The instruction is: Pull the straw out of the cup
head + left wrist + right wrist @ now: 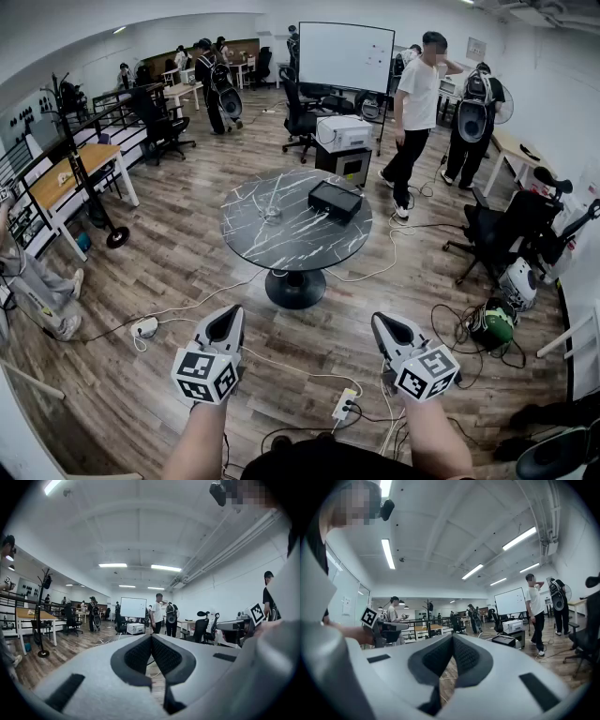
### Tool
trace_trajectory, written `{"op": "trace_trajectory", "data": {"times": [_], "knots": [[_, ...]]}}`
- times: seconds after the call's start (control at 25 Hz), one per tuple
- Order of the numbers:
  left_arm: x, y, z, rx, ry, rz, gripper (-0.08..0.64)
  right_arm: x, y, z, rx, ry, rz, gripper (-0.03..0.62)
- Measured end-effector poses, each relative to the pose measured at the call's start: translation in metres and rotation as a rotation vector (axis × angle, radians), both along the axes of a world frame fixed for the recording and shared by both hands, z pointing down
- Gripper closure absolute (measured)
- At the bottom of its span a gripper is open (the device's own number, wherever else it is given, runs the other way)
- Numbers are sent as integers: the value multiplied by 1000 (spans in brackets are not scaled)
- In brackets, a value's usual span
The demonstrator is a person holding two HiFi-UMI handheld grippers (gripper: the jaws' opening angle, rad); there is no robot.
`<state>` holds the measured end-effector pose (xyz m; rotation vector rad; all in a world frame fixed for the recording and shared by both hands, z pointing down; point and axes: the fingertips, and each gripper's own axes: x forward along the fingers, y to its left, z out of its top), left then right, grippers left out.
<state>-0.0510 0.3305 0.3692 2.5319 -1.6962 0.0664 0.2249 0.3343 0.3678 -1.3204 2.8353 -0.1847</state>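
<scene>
A small clear cup (272,212) with a thin straw stands on the round black marble table (281,246), far ahead in the head view; it is too small for detail. My left gripper (230,315) and right gripper (380,324) hang level near my body, well short of the table. Both are shut and nothing is between their pads. In the left gripper view the left gripper (151,637) has its dark pads touching. In the right gripper view the right gripper (452,637) looks the same. Neither of those two views shows the cup.
A black box (335,200) lies on the table's right side. Cables and a power strip (344,403) run over the wooden floor between me and the table. Behind it are a white printer (342,133), office chairs (302,117), a whiteboard (345,56) and several standing people.
</scene>
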Motion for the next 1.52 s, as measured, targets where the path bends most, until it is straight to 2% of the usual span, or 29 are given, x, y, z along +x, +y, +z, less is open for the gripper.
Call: {"op": "trace_trajectory", "data": {"times": [0.4,0.6,0.92,1.24,1.52], "knots": [[23,2,-3,-3,-21,-6,551,16,0,-9,20,-11,-18,589],[37,10,2,-29,-39,-13,549,28,6,-3,16,-15,-35,589],[61,17,0,-34,-24,-36,548,43,14,-3,26,-24,-78,586],[62,-1,7,-24,-3,-9,422,41,-6,12,-24,-20,-76,586],[30,-67,30,-23,15,18,376,12,-74,30,-58,8,-72,586]]}}
